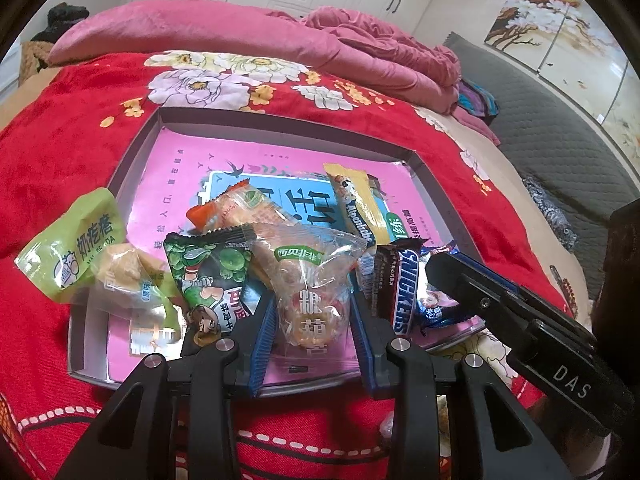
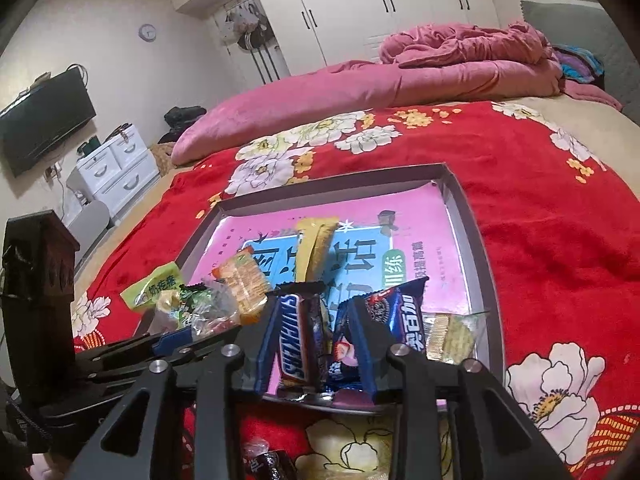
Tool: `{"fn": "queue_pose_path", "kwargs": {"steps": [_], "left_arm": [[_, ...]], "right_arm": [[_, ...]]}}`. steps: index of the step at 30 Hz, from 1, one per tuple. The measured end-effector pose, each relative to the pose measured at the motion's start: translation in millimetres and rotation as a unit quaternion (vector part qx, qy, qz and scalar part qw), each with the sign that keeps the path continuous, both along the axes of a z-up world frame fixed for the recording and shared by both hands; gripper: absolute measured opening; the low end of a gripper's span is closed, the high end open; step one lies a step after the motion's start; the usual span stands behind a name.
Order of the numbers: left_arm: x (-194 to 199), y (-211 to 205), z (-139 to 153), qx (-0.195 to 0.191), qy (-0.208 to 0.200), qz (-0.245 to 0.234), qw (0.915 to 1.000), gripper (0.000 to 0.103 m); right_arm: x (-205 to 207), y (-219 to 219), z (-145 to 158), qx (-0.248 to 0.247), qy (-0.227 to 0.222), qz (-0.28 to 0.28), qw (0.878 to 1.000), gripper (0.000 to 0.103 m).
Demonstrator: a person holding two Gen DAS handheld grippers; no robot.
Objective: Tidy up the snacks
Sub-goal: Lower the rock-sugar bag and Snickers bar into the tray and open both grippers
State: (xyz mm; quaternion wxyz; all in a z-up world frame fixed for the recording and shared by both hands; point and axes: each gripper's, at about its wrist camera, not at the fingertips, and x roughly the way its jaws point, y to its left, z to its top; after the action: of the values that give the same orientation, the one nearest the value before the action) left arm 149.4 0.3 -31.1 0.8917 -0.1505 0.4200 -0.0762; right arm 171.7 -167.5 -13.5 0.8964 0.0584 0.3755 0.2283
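Note:
A grey tray (image 1: 280, 120) lined with a pink sheet lies on the red floral blanket. My left gripper (image 1: 315, 300) is shut on a clear cracker packet (image 1: 308, 312) at the tray's near edge. Beside it are a green pea packet (image 1: 208, 276), a light green packet (image 1: 80, 248), an orange-ended packet (image 1: 240, 208) and a yellow candy stick (image 1: 356, 208). My right gripper (image 2: 312, 308) is open. A Snickers bar (image 2: 296, 344) stands between its fingers against the left pad, with a blue cookie packet (image 2: 404, 312) by the right finger. The right gripper (image 1: 438, 264) also shows from the side.
A pale cracker packet (image 2: 452, 336) lies in the tray's near right corner (image 2: 492, 320). Loose wrapped snacks (image 2: 264, 460) rest on the blanket below the tray. A pink duvet (image 2: 400, 80) is heaped at the bed's far side. White drawers (image 2: 116, 168) and a TV (image 2: 40, 128) stand far left.

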Motion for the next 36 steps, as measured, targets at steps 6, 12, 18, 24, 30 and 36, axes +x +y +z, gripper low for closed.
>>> {"fn": "queue_pose_path", "kwargs": {"steps": [6, 12, 18, 24, 30, 36], "left_arm": [[-0.1, 0.2, 0.3, -0.001, 0.0, 0.001, 1.0, 0.038], [-1.3, 1.3, 0.5, -0.001, -0.001, 0.003, 1.0, 0.038], [-2.1, 2.0, 0.8, 0.0, -0.003, 0.004, 1.0, 0.039], [-1.9, 3.1, 2.3, -0.001, -0.006, 0.006, 1.0, 0.044], [-3.1, 2.1, 5.5, 0.002, -0.011, 0.004, 0.9999, 0.052], [-4.8, 0.0, 8.1, 0.011, -0.015, 0.005, 0.9998, 0.058]], "right_arm": [[-1.2, 1.0, 1.4, -0.002, -0.005, 0.001, 1.0, 0.036], [-2.3, 1.0, 3.2, -0.001, -0.01, 0.003, 1.0, 0.041], [-3.7, 1.1, 5.4, -0.007, -0.016, 0.002, 1.0, 0.046], [-6.5, -2.5, 9.8, -0.007, -0.028, 0.001, 1.0, 0.052], [-6.9, -6.1, 10.4, -0.011, -0.031, -0.005, 0.999, 0.054], [-7.6, -9.0, 11.8, -0.01, -0.033, -0.007, 0.999, 0.057]]}}
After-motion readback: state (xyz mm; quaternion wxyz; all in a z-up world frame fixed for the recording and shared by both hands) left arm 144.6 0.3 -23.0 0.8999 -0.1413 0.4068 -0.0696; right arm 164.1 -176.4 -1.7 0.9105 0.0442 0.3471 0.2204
